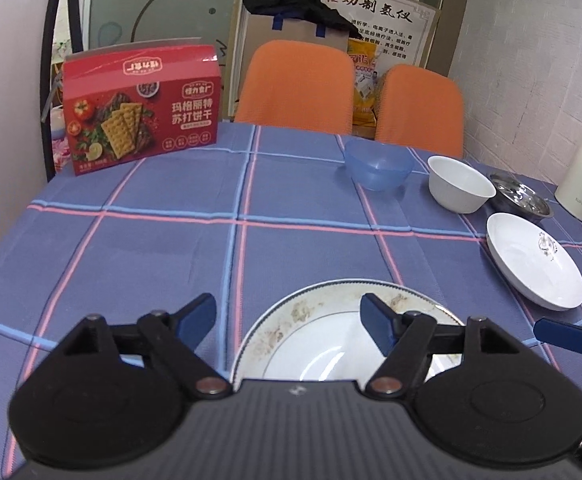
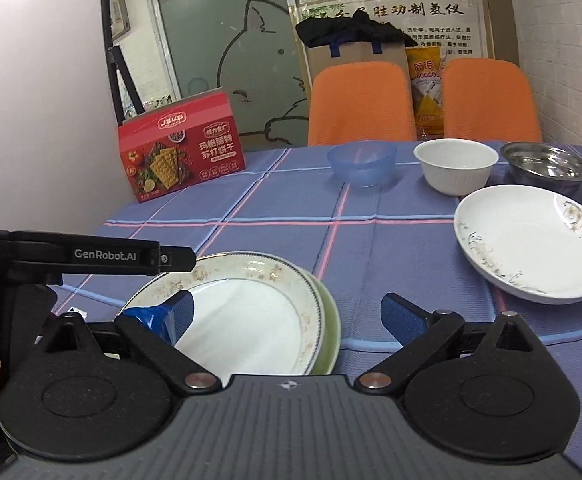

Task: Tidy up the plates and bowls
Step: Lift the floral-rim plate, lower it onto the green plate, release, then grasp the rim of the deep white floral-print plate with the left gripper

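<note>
- Fingers of the left gripper spread wide, empty, straddling the near rim of the gold-patterned plate, which sits stacked on a green plate.
- Right gripper likewise gapes empty; its left finger overlaps that stack.
- Beyond its right finger, a white plate probably stacks next.
- Farthest, three bowls line the counter.
</note>
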`<state>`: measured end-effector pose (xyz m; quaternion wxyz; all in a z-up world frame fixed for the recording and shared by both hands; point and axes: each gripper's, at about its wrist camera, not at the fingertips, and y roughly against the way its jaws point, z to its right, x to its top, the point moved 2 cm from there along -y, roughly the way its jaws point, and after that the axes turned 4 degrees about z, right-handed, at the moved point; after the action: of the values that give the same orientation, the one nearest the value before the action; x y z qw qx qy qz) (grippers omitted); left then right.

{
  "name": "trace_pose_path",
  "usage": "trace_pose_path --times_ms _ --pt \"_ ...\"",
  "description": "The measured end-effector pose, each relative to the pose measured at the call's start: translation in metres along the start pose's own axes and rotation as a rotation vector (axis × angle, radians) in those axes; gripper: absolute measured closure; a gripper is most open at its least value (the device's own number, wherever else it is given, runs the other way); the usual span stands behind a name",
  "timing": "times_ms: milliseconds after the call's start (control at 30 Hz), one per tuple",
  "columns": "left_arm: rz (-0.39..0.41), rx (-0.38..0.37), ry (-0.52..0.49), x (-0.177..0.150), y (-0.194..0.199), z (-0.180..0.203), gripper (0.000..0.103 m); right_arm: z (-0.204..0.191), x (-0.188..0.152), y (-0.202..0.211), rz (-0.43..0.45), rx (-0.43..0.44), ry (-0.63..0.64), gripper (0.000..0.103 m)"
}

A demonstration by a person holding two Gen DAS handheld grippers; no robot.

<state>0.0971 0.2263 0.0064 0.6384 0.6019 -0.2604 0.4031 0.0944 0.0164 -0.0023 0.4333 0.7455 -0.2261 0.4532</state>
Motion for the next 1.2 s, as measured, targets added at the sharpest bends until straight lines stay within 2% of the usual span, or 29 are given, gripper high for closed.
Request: trace_pose_path --times_ms 167,200,267,333,467,633,800,967,1067,1200 --pt "-0.019 -0.078 -0.05 0.01 -0.01 0.036 0.028 0.053 0.004 0.012 0.012 -0.114 -0.075 0.015" --pt "-0.026 -0.095 -0.06 0.011 -0.013 0.045 0.024 0.066 0.004 0.015 0.014 -0.142 -0.096 0.015" --pt "-0.038 -0.121 -0.075 0.015 -0.021 0.062 0.001 0.092 0.004 0.02 0.011 -0.203 -0.139 0.015" --pt "-0.039 -0.157 -0.085 0.018 -0.028 0.08 0.0 0.117 0.003 0.024 0.005 -0.262 -0.18 0.015" --pt "-0.062 -0.198 -0.131 0.029 -0.048 0.115 0.0 0.162 0.006 0.033 0.033 -0.327 -0.268 0.015" --pt "-0.134 -0.26 -0.171 0.049 -0.099 0.163 0.0 0.202 0.017 0.005 -0.01 -0.398 -0.25 0.015" --pt "-0.269 -0.297 -0.176 0.055 -0.165 0.197 0.0 0.222 0.022 -0.022 -0.063 -0.397 -0.219 0.015" --pt "-0.336 -0.269 -0.177 0.046 -0.199 0.212 0.001 0.215 0.018 -0.035 -0.097 -0.388 -0.131 0.015" --pt "-0.308 -0.24 -0.223 0.043 -0.2 0.218 0.001 0.21 0.015 -0.038 -0.099 -0.388 -0.063 0.013" --pt "-0.295 -0.203 -0.276 0.039 -0.199 0.221 0.001 0.212 0.013 -0.033 -0.076 -0.366 -0.054 0.013"
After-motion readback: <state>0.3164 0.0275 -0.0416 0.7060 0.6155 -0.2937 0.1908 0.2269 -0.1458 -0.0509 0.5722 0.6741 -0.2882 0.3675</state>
